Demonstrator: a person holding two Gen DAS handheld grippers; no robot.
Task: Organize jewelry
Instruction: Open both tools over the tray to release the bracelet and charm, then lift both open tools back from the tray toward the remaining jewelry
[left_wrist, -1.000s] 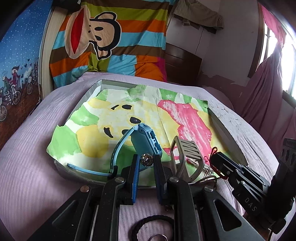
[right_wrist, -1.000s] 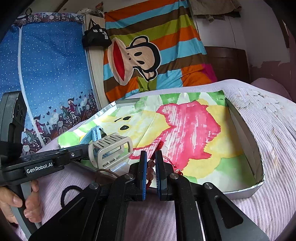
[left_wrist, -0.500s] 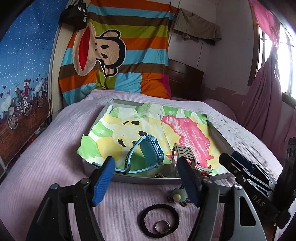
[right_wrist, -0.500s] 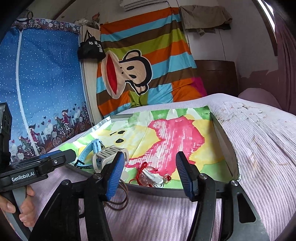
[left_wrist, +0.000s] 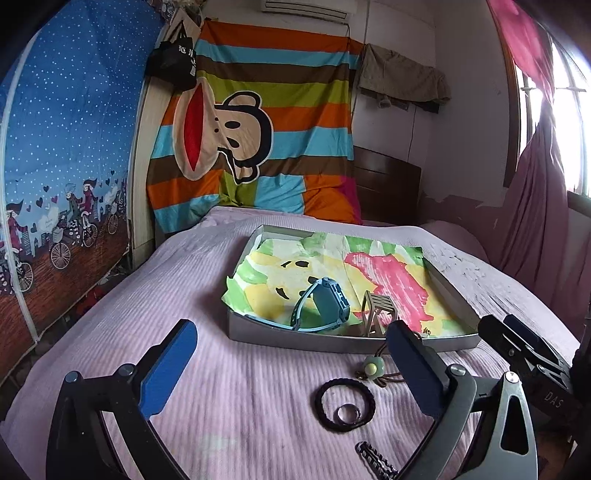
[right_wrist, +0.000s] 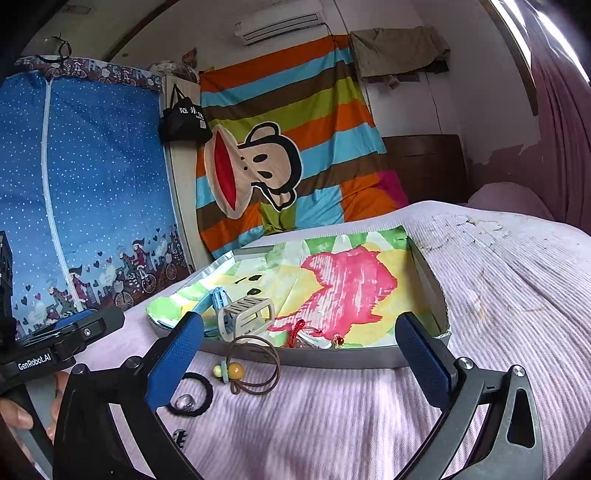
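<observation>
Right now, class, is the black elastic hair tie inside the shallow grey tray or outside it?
Outside. The black elastic hair tie lies on the lilac bedspread, in front of the shallow grey tray, ringing a small silver ring.

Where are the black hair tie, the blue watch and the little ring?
black hair tie (left_wrist: 322, 394): left wrist view, on the left side of its loop.
blue watch (left_wrist: 330, 301): left wrist view, on its upright case, inside the tray.
ring (left_wrist: 348, 412): left wrist view, on its metal band, within the hair tie's loop.

Both left gripper (left_wrist: 291, 363) and right gripper (right_wrist: 299, 354) jaws spread wide, empty.
</observation>
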